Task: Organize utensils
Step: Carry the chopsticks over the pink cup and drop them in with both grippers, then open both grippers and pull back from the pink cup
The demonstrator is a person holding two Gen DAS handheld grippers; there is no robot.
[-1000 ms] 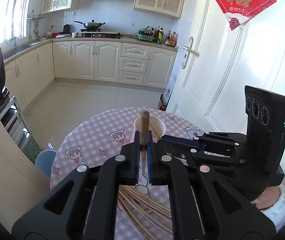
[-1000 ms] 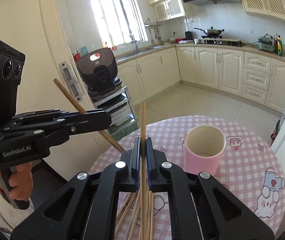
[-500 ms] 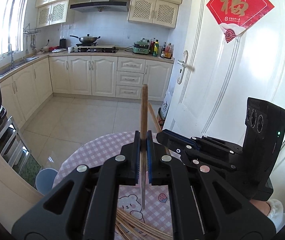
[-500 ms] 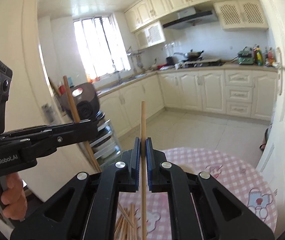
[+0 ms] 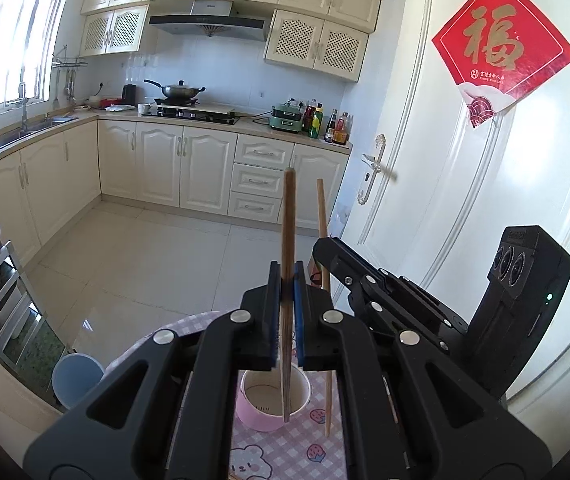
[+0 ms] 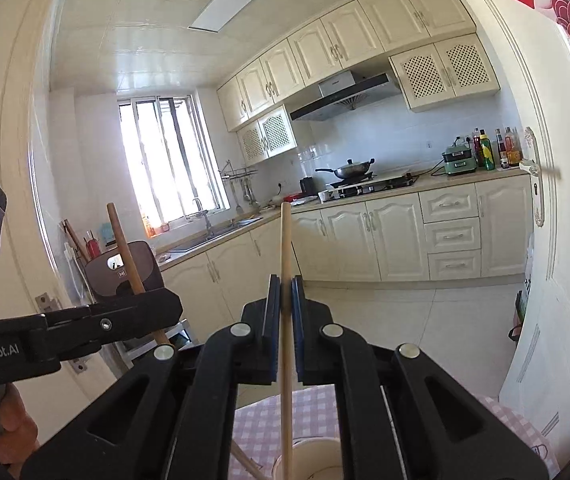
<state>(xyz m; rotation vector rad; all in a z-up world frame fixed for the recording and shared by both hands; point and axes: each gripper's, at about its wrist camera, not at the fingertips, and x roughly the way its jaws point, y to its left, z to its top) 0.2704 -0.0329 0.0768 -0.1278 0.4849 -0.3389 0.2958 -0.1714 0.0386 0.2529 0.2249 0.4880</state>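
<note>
Left gripper (image 5: 287,276) clamps a chopstick (image 5: 287,240) upright above the cup (image 5: 272,404), tip aimed inside. Right gripper (image 6: 283,292) likewise pinches its stick (image 6: 285,240) vertical, ready to drop in.

The darker wooden chopstick (image 5: 288,240) stands nearly upright, clamped between the pads of the left tongs (image 5: 287,280); its lower tip hangs inside the mouth of the pink cup (image 5: 273,404). The paler chopstick (image 6: 285,280) stands upright in the closed right tongs (image 6: 283,292), its lower end hanging just right of the cup's rim, just beside the other stick. The cup, cream inside, sits upright on the checked tabletop (image 5: 313,456) directly below both tongs.
</note>
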